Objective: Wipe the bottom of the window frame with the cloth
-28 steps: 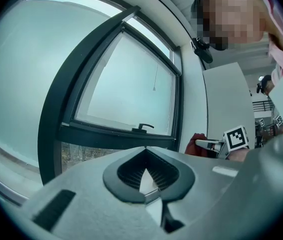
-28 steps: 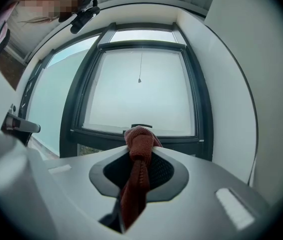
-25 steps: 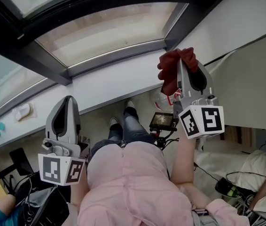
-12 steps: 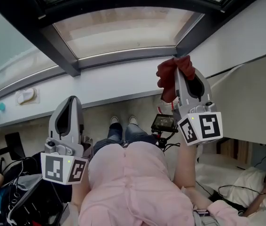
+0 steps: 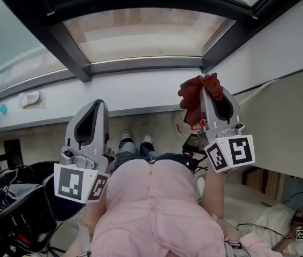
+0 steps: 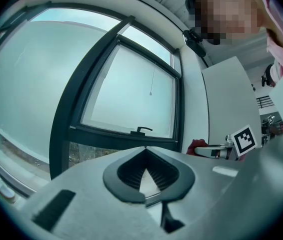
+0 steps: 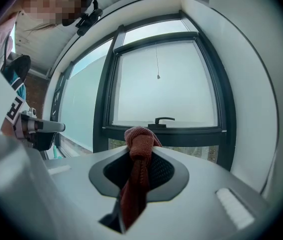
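Rising left gripper (image 5: pixel 95 105); right gripper (image 5: pixel 207 88) still clamping cloth (image 5: pixel 191 94) below window frame (image 5: pixel 141 66).

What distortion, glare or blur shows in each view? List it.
Head view: sharp, though the wide lens bows the window frame. Left gripper view: heavy fisheye, dark corners, pale hazy glass. Right gripper view: same fisheye; the cloth reads crisp against washed-out glass.

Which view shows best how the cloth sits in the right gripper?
The right gripper view: the red cloth runs between shut jaws, bunched at the tips. Head view shows its bunch; left gripper view only a sliver.
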Available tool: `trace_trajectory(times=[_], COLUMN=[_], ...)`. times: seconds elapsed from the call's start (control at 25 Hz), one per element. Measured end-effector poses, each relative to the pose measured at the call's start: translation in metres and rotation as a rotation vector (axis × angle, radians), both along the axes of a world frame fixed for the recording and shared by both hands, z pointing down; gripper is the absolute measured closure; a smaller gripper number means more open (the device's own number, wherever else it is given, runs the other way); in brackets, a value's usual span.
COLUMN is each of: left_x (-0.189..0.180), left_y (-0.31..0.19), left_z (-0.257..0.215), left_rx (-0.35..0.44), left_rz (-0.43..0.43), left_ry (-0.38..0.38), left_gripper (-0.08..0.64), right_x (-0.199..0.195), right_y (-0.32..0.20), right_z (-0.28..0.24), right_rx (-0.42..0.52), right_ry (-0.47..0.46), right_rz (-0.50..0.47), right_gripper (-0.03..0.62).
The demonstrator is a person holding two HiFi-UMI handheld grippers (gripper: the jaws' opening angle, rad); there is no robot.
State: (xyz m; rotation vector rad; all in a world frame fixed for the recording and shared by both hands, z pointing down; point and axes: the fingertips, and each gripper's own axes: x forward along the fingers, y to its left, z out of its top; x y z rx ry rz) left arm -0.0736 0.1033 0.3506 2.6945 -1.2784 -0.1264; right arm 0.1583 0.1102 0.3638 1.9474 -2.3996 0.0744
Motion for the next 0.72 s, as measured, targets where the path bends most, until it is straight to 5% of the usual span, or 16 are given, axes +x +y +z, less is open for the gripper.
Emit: trace_trajectory(times=[0.28,0.72], left_x=[0.042,0.032], left_y=[0.004,-0.003], left_z=[-0.002,-0.001], left_rx=[0.012,-0.002], left_rz=[0.058,0.024], left_ry=[0.011,0.002], left_gripper=[0.561,0.561], right_x=[0.021,0.006], right_y=[0.011,0.002], right_z=[-0.005,-0.005], right_rx=[0.001,-0.016], right_ry=[-0.023,0.001], right_rz=[-0.028,-0.071], right_gripper=[0.522,0.525])
